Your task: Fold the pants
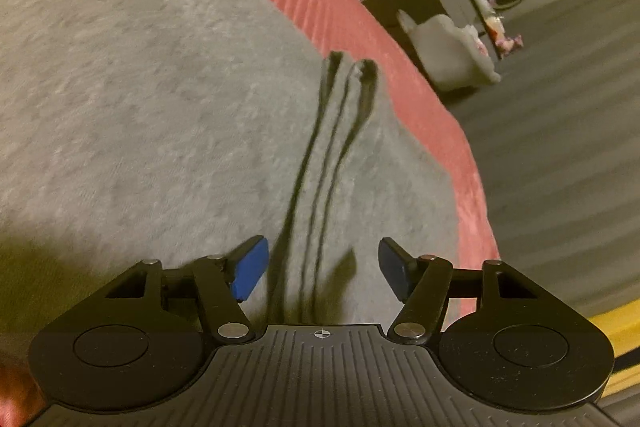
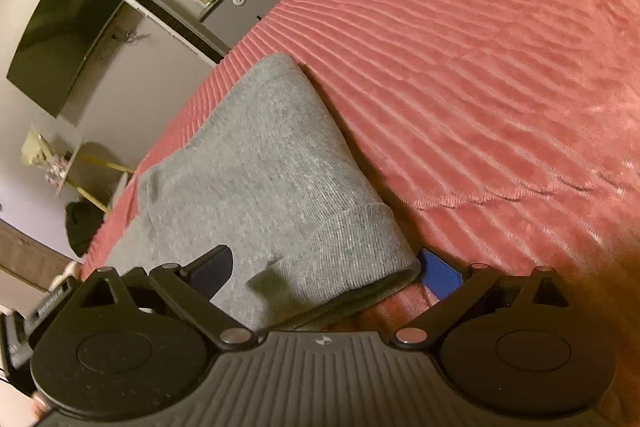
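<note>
Each gripper, left gripper [image 1: 323, 269] and right gripper [image 2: 326, 271], has a ribbed black body, a crosshair mark at twelve o'clock, silver pivot screws (two per linkage), black linkages and blue pads.

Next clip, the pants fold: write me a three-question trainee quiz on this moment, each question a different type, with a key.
1. True or false: the grey pants lie on a ribbed pink blanket.
2. Multiple choice: in the left wrist view, what runs between the blue pads of the left tool?
A. a bare strip of blanket
B. the layered edges of the folded pants
C. a belt buckle
3. Short answer: is the right tool open or shut, and what lies between its fingers?

Key:
1. True.
2. B.
3. Open; the ribbed cuff end of the pants lies between the fingers, with no pad pressing on it.
</note>
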A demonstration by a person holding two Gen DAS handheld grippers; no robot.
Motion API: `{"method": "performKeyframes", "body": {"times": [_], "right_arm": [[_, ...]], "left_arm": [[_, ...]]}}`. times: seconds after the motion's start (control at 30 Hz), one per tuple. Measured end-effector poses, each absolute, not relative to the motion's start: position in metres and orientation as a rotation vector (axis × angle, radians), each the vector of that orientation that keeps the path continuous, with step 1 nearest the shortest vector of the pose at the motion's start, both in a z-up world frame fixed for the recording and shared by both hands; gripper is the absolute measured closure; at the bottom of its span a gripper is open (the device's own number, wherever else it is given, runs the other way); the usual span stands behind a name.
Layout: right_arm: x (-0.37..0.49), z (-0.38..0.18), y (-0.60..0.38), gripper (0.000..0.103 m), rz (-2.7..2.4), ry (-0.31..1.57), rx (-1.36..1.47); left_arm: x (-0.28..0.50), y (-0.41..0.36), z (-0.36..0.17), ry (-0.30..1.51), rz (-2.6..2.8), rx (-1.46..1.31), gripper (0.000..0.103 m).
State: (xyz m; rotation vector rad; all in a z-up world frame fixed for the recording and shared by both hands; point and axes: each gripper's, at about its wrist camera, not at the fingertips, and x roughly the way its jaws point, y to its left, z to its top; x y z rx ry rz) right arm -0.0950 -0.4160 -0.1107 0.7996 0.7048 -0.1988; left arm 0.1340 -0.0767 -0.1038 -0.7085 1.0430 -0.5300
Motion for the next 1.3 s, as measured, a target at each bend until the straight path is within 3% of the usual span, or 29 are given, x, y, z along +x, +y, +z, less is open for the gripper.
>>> {"method": "performKeyframes", "body": {"times": [0.03,0.1,0.17,0.37,0.77,1.0,1.1,1.23,1.3], "right_arm": [[-0.096,-0.109,-0.415,0.004,-0.202,0.704,0.785],[-0.094,-0.109,-0.413,0.004,-0.213,0.707,0.766],[-0.093,-0.109,-0.411,0.004,-0.224,0.703,0.75],[-0.097,-0.107,-0.414,0.004,-0.232,0.652,0.777],[-0.095,-0.101,-0.407,0.004,-0.202,0.633,0.735],[-0.091,-0.102,-0.401,0.004,-0.183,0.656,0.707],[-0.09,-0.1,-0.397,0.004,-0.175,0.662,0.672],[-0.085,-0.1,-0.39,0.004,-0.172,0.698,0.625],[-0.082,-0.101,-0.386,0.004,-0.177,0.72,0.603]], "left_arm": [[0.135,-0.078,-0.105,1.039,-0.534,-0.725,0.036],[0.136,-0.079,-0.108,1.033,-0.551,-0.753,0.047],[0.137,-0.082,-0.11,1.031,-0.558,-0.733,0.081],[0.126,-0.073,-0.105,0.976,-0.587,-0.74,0.086],[0.107,-0.027,-0.064,0.874,-0.449,-0.594,0.086],[0.105,-0.027,-0.069,0.916,-0.384,-0.54,0.084],[0.11,-0.033,-0.073,0.936,-0.358,-0.502,0.074],[0.115,-0.03,-0.087,0.963,-0.373,-0.576,0.051],[0.116,-0.029,-0.09,0.953,-0.379,-0.612,0.051]]}}
